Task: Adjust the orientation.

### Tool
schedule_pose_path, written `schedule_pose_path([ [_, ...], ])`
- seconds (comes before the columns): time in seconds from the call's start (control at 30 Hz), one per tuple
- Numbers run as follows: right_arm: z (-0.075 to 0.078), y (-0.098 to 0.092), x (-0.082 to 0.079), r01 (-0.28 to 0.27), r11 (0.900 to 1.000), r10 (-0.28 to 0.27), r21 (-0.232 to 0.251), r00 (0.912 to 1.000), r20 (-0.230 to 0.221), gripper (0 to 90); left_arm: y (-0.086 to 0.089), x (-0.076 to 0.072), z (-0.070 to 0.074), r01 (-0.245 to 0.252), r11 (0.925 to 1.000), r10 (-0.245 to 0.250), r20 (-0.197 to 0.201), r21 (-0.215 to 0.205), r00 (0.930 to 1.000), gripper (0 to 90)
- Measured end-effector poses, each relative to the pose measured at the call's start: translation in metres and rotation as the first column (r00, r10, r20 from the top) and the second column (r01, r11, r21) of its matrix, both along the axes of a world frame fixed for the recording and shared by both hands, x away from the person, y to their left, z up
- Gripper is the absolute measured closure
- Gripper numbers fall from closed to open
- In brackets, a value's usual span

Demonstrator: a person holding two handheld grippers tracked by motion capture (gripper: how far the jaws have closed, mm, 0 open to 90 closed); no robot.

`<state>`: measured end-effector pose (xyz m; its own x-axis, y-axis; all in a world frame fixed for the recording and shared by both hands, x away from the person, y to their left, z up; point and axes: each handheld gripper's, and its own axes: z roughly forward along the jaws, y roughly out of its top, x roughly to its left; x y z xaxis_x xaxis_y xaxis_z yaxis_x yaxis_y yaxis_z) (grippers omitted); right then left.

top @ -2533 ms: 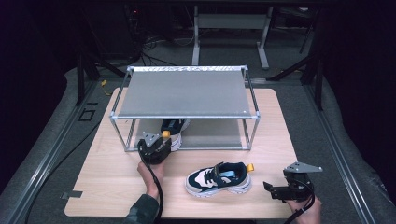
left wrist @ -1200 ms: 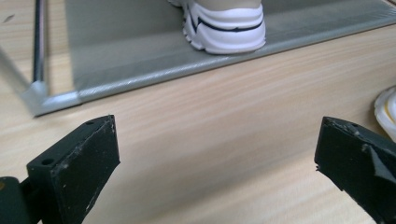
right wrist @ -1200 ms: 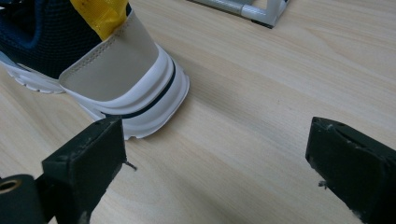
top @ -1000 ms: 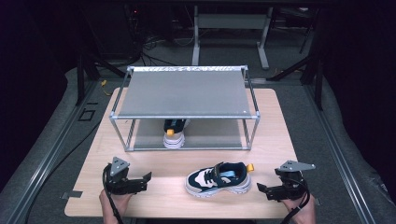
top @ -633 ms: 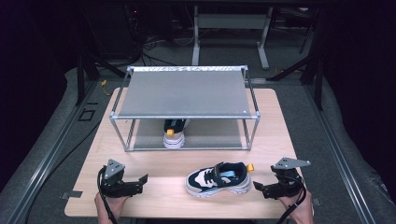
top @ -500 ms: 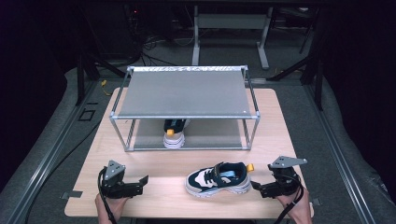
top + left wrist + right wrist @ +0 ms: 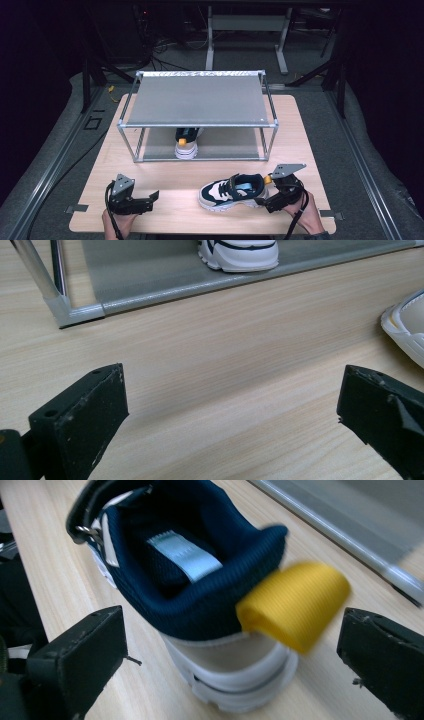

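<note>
A white and navy sneaker with a yellow heel tab lies on the table's front, toe pointing left. My right gripper is open right behind its heel; in the right gripper view the navy collar and yellow heel tab sit between the spread jaws. A second, matching sneaker stands on the lower shelf of the metal rack, and its white toe shows in the left gripper view. My left gripper rests open at the front left over bare wood.
The two-tier rack with grey mesh shelves takes up the table's back half; its corner post stands close ahead of the left gripper. Dark floor and cables lie beyond the table's edges.
My left gripper has withdrawn from the rack to the front left corner, leaving a sneaker on the lower shelf. My right gripper has moved in to the heel of the front sneaker.
</note>
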<state>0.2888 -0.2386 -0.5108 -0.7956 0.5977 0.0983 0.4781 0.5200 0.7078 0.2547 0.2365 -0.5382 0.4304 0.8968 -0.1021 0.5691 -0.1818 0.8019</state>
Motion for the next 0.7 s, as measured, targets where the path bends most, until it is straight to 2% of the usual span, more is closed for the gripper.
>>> schedule_pose_path([
  [0.07,0.001,0.005,0.003,-0.018,1.000,0.018,-0.019,0.9998,0.002,0.0,-0.001,0.000,0.000,0.004,1.0000,-0.004,0.000,0.003,1.0000,0.0],
  [0.23,0.002,0.016,0.011,-0.069,0.997,0.069,-0.021,0.9976,0.000,0.5,0.000,0.000,0.002,0.007,1.0000,-0.007,0.000,0.003,1.0000,0.0],
  [0.37,0.001,0.019,0.014,-0.111,0.994,0.111,-0.004,0.9936,-0.021,10.8,0.000,0.000,0.002,0.009,0.9999,-0.009,0.003,0.005,1.0000,0.0],
  [0.4,0.000,0.019,0.013,-0.107,0.994,0.107,0.006,0.9942,-0.006,12.6,0.000,0.000,0.002,0.010,0.9999,-0.010,-0.001,0.005,1.0000,0.0],
  [0.5,-0.001,0.019,0.010,-0.092,0.996,0.092,0.014,0.9957,0.000,15.0,-0.001,0.000,0.002,0.012,0.9999,-0.012,0.000,0.006,0.9999,0.0],
  [0.57,-0.001,0.018,0.009,-0.080,0.997,0.080,0.014,0.9968,0.003,16.8,-0.002,0.000,0.003,0.012,0.9999,-0.012,0.002,0.008,0.9999,0.0],
  [0.6,0.000,0.017,0.008,-0.077,0.997,0.077,0.000,0.9970,0.002,17.9,-0.002,0.000,0.003,0.013,0.9999,-0.013,0.002,0.010,0.9999,0.0],
  [0.67,-0.002,0.017,0.006,-0.049,0.998,0.049,0.025,0.9987,0.013,19.7,-0.003,0.000,0.003,0.012,0.9998,-0.012,0.005,0.015,0.9999,0.0],
  [0.7,-0.002,0.018,0.004,-0.033,0.999,0.033,0.013,0.9993,0.019,20.1,-0.003,0.000,0.003,0.011,0.9998,-0.012,0.007,0.016,0.9999,0.0],
])
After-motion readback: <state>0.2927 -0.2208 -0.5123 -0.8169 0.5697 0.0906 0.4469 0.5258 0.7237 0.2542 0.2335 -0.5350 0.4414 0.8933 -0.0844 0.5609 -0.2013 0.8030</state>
